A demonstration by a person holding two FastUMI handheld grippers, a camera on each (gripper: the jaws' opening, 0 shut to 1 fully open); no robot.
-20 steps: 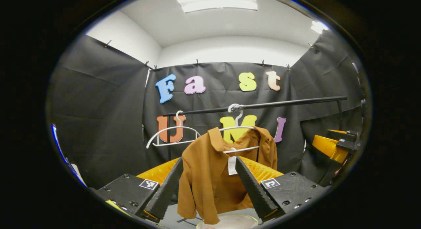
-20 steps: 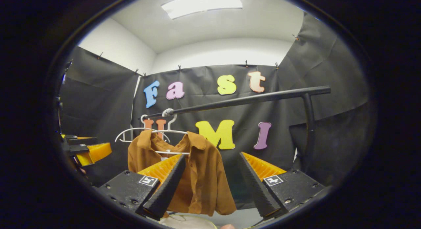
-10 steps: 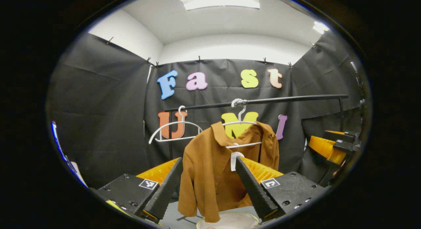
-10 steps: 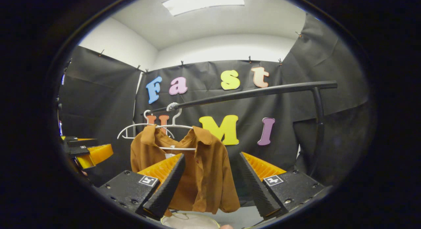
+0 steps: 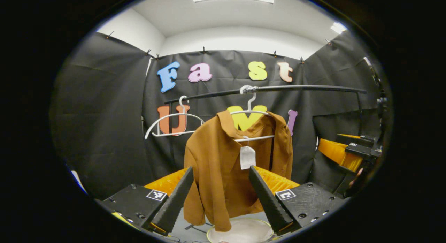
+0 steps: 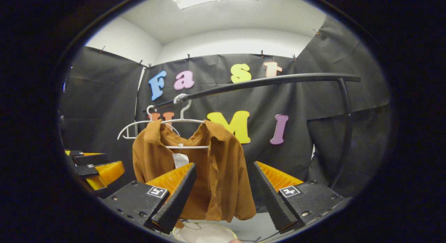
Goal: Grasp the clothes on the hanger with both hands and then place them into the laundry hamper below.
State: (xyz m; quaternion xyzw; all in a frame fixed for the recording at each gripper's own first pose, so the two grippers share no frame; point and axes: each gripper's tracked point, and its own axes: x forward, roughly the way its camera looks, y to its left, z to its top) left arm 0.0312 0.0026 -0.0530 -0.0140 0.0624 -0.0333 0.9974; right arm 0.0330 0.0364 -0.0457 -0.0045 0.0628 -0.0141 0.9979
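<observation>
Both tongs (image 5: 221, 194) (image 6: 223, 194) advanced nearer brown shirt (image 5: 223, 173) since 1 s ago, spread wide, empty; grasp pending.

- Brown shirt (image 5: 223, 166) hangs free on white hanger (image 5: 252, 126); open air betw. it & both grippers.
- Black rail (image 6: 264, 82) crosses above, upright post (image 6: 346, 131) at right side.
- Empty hanger (image 5: 172, 122) just beside shirt.
- Hamper rim (image 5: 240, 232) under shirt, opening not blocked.

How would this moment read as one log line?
phase: approach | left claw: open | right claw: open | shirt: on hanger, ungrasped
</observation>
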